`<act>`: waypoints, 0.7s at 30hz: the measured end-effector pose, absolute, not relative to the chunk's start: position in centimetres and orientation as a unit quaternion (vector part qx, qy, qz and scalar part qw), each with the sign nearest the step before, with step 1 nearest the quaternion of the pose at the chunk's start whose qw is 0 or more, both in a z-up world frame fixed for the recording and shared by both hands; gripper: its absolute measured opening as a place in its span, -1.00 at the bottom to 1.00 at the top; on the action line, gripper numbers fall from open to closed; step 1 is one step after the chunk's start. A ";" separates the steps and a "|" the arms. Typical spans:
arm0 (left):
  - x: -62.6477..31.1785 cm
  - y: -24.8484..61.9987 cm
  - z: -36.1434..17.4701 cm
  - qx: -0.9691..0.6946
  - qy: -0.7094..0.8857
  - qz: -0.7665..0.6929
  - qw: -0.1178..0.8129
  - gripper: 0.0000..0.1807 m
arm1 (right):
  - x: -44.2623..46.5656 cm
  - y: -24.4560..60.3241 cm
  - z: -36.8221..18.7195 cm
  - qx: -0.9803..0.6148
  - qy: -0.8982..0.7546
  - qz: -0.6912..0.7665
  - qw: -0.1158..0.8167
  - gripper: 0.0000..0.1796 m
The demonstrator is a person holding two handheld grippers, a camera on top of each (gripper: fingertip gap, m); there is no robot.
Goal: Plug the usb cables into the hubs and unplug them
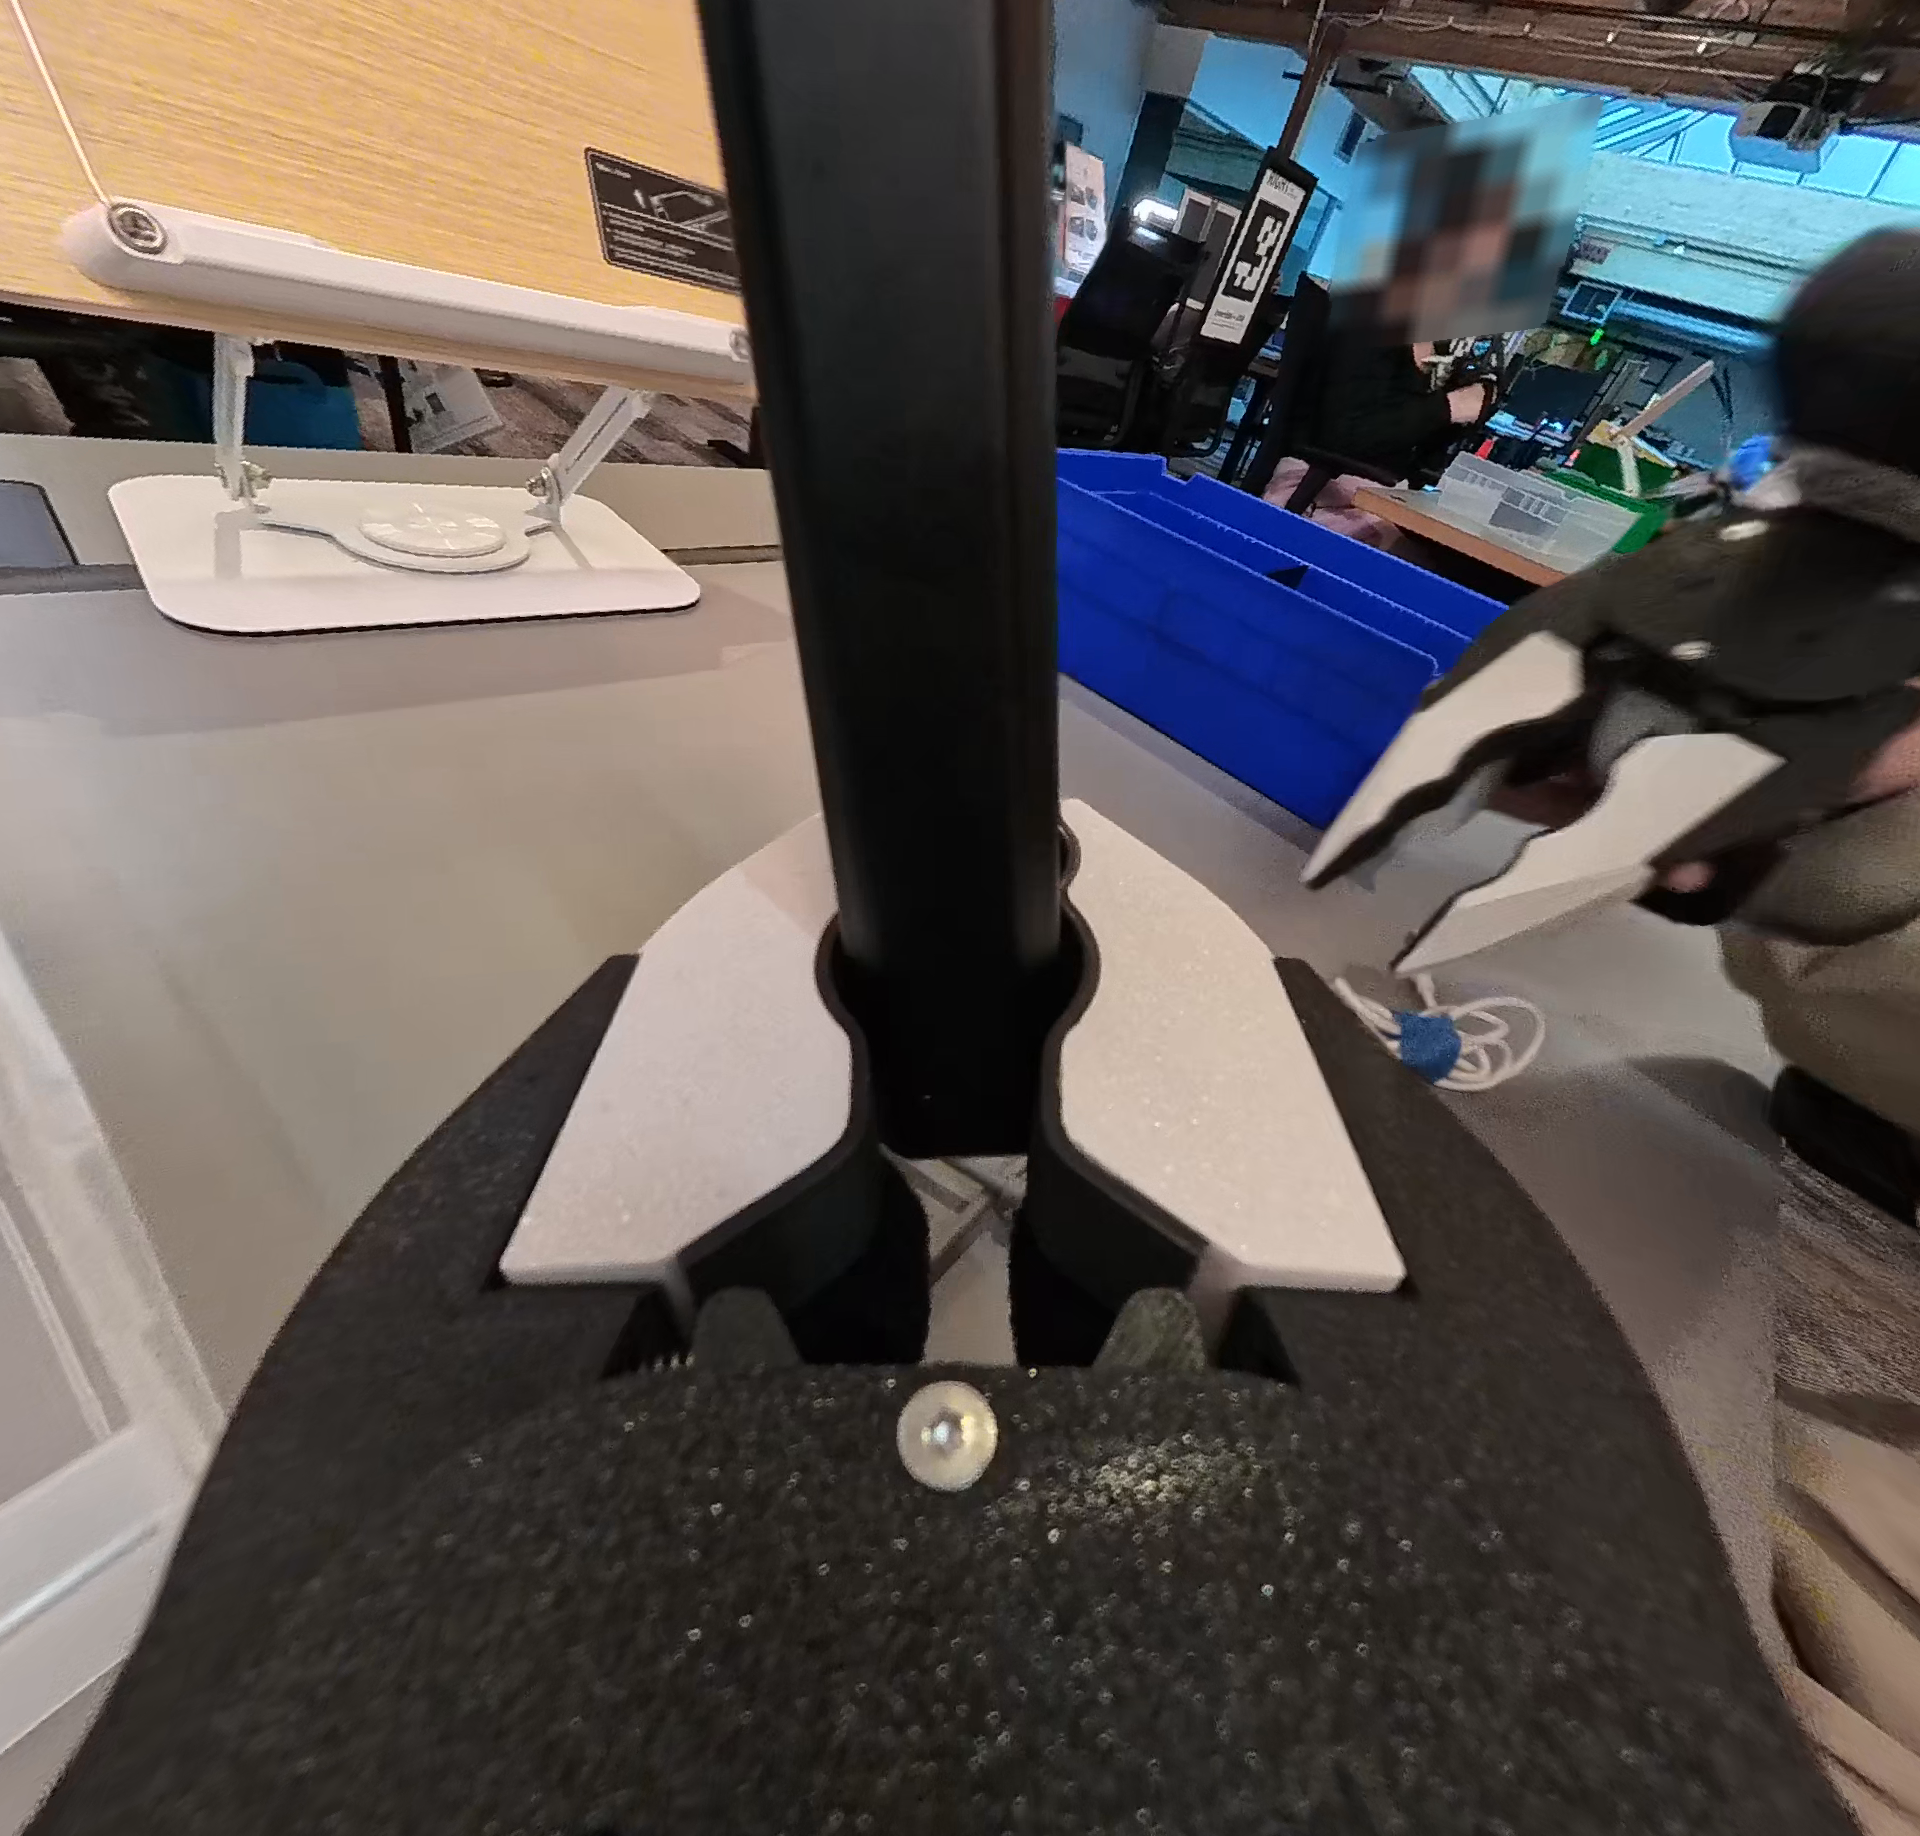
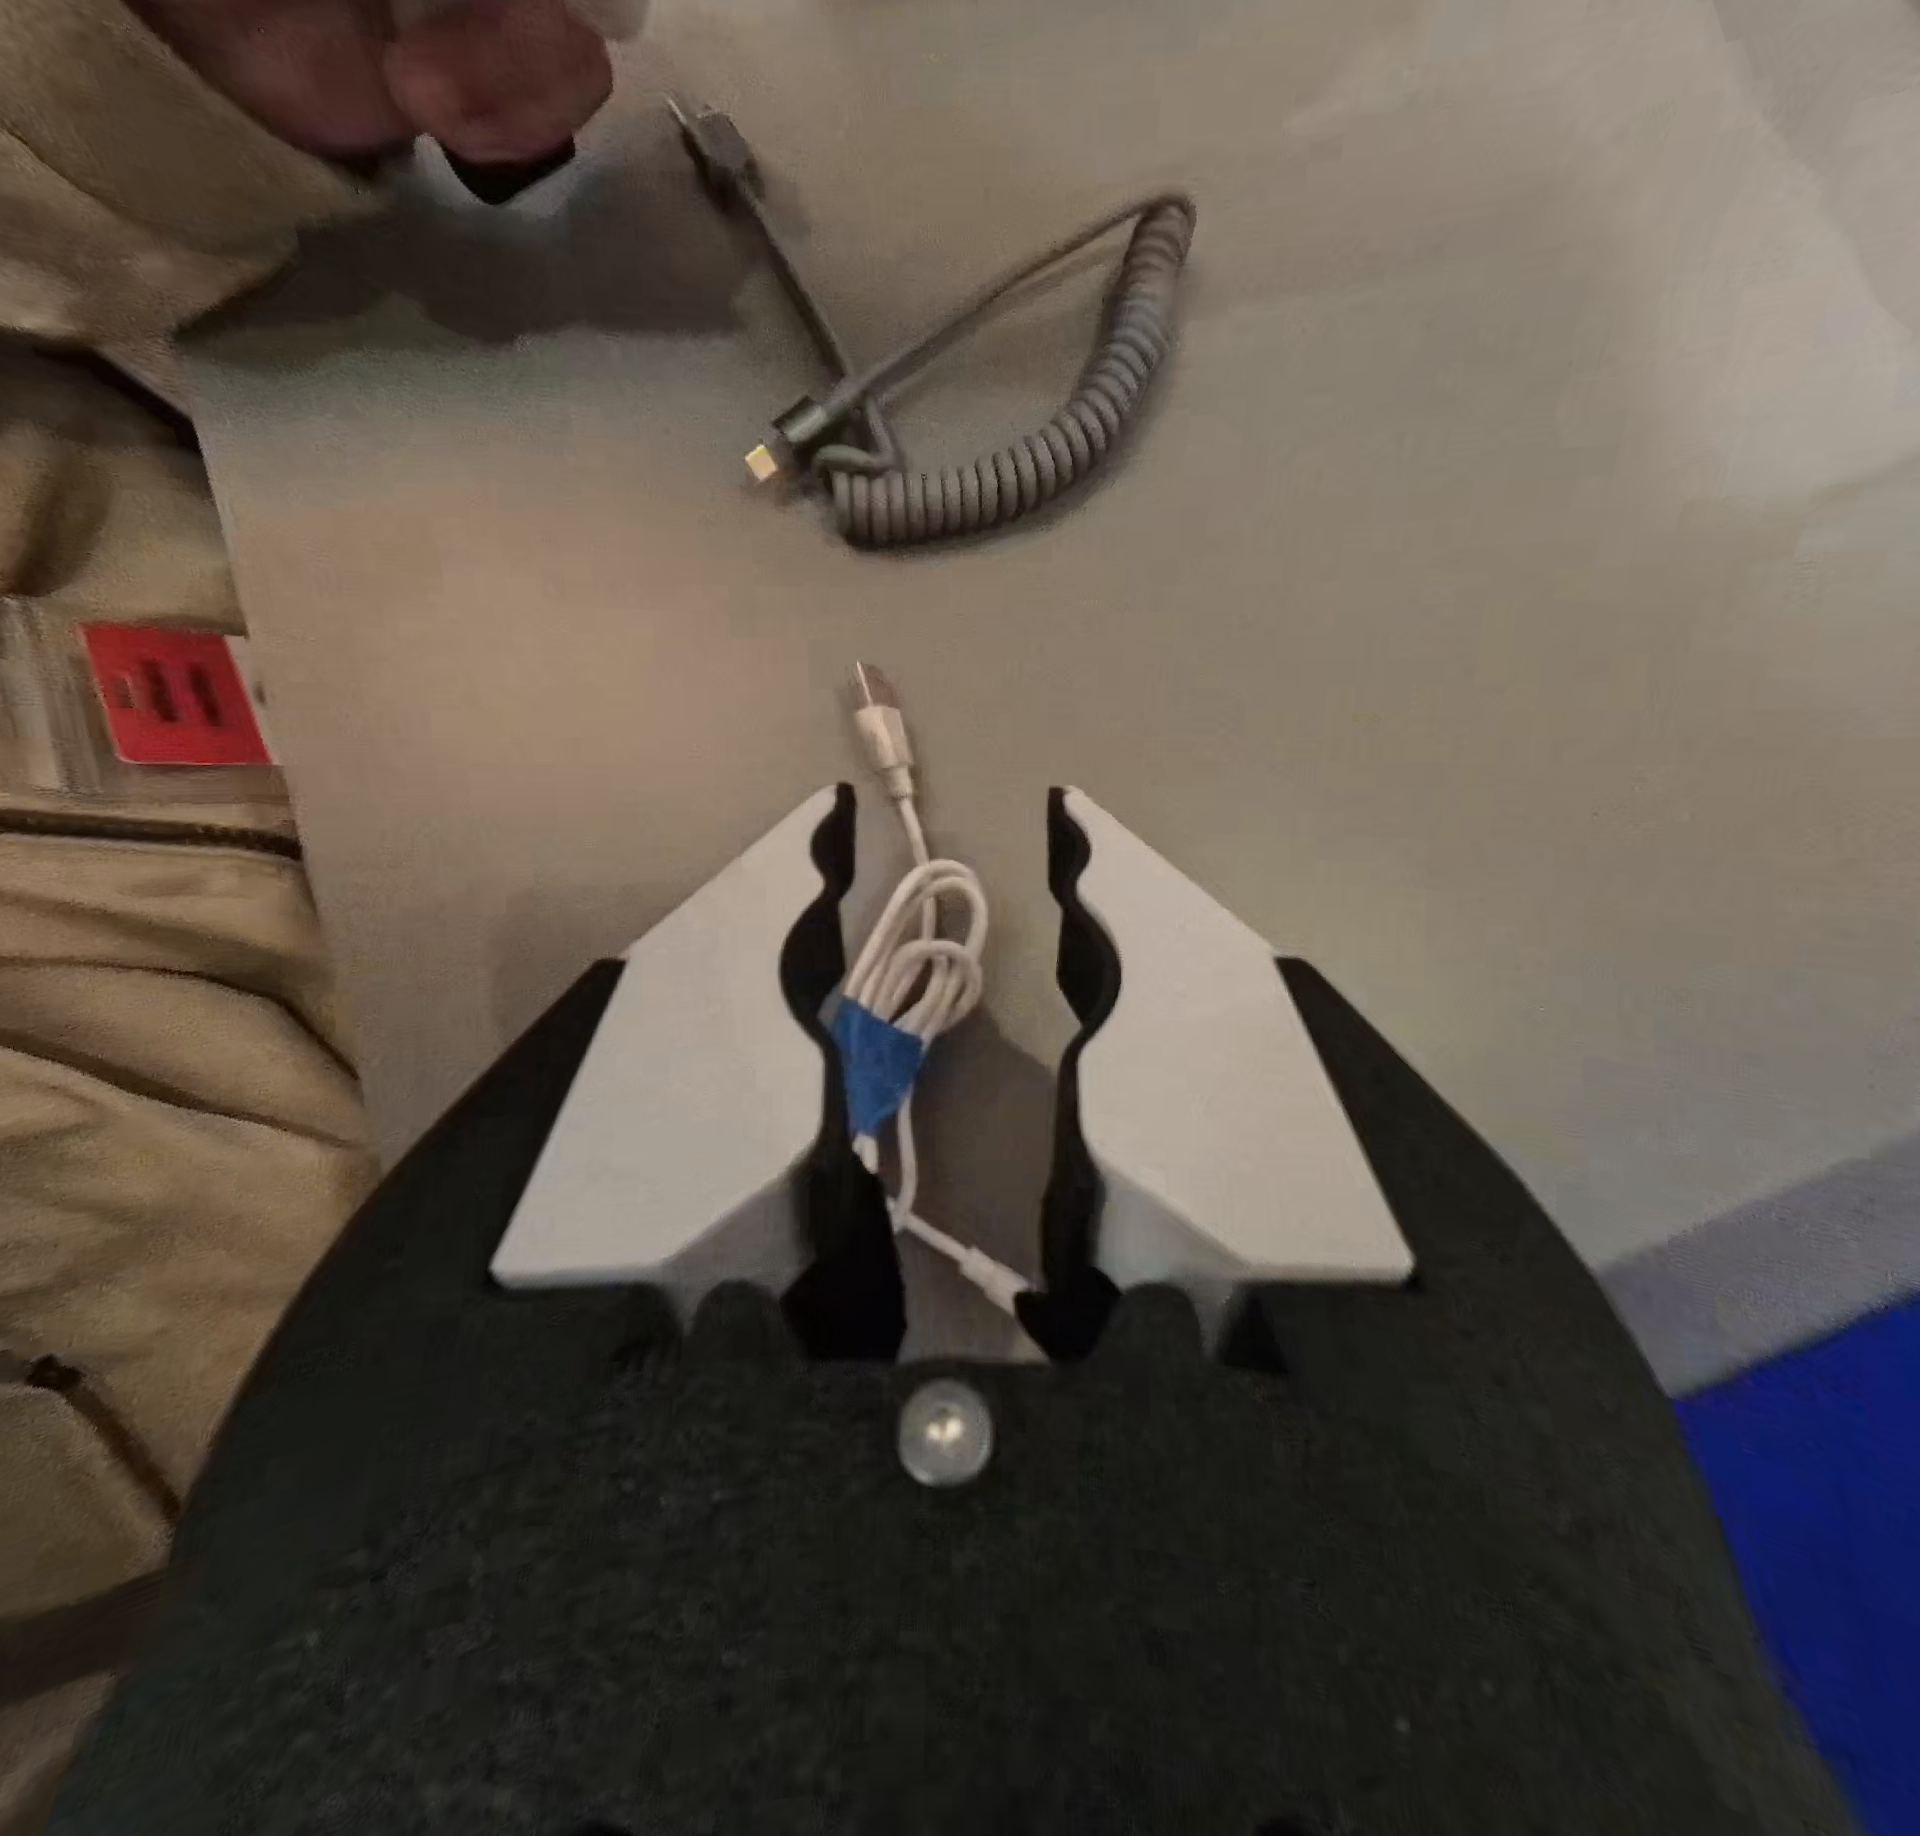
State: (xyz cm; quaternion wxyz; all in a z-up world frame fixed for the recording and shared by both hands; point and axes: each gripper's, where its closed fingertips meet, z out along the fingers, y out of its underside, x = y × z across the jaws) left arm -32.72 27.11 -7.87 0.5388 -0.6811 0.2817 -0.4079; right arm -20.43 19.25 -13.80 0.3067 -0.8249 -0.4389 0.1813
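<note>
No plugging can be judged done; the bundled white usb cable with blue tape [image 2: 914, 965] lies unlifted on the grey table [image 2: 1455, 539], and a coiled grey cable [image 2: 1091, 404] lies farther off; the left gripper [image 1: 951, 1038] is clenched on a long black hub [image 1: 894, 436]; the right gripper [image 2: 951, 903] is spread wide, straddling the white cable, holding nothing.

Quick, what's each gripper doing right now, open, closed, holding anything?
Left gripper: shut on a long black bar.
Right gripper: open, holding nothing, poised over the white cable.
</note>
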 end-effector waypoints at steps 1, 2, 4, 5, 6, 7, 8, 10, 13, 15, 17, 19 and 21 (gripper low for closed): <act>-32.6 27.0 -7.9 -0.681 0.284 -0.408 0.539 -0.66 | -20.6 19.2 -14.6 -0.827 -0.431 0.222 0.283 -0.64; -32.5 26.9 -7.9 -0.680 0.287 -0.407 0.539 -0.66 | -21.1 18.7 -15.2 -0.822 -0.431 0.267 0.259 -0.63; -32.3 26.7 -7.9 -0.679 0.292 -0.405 0.538 -0.66 | -22.1 18.1 -15.9 -0.809 -0.441 0.308 0.236 -0.62; -32.2 26.6 -7.9 -0.678 0.295 -0.403 0.539 -0.66 | -22.0 18.2 -16.6 -0.809 -0.456 0.287 0.237 -0.62; -32.2 26.6 -7.8 -0.677 0.297 -0.402 0.540 -0.66 | -21.9 18.4 -17.4 -0.809 -0.475 0.251 0.237 -0.61; -32.1 26.5 -7.8 -0.675 0.299 -0.403 0.540 -0.66 | -21.7 18.4 -18.2 -0.809 -0.497 0.214 0.231 -0.66; -32.1 26.5 -7.9 -0.675 0.300 -0.403 0.540 -0.66 | -21.3 18.7 -19.0 -0.809 -0.514 0.173 0.228 -0.73; -32.0 26.5 -8.0 -0.677 0.302 -0.404 0.537 -0.66 | -21.6 19.1 -19.2 -0.798 -0.531 0.146 0.244 -0.97; -31.9 26.6 -8.2 -0.679 0.303 -0.398 0.537 -0.66 | -22.5 18.7 -19.2 -0.800 -0.522 0.176 0.238 -0.97; -32.1 26.8 -8.3 -0.684 0.301 -0.384 0.543 -0.66 | -21.9 19.5 -18.9 -0.807 -0.520 0.137 0.244 -0.97; -32.3 27.1 -8.6 -0.694 0.302 -0.357 0.547 -0.66 | -21.7 20.7 -16.8 -0.791 -0.534 0.069 0.291 -0.97; -32.3 27.3 -8.9 -0.702 0.302 -0.335 0.551 -0.66 | -22.2 21.9 -13.3 -0.754 -0.552 -0.026 0.355 -0.97; -32.2 27.3 -8.9 -0.704 0.298 -0.327 0.555 -0.66 | -22.8 22.4 -10.4 -0.722 -0.569 -0.121 0.376 -0.97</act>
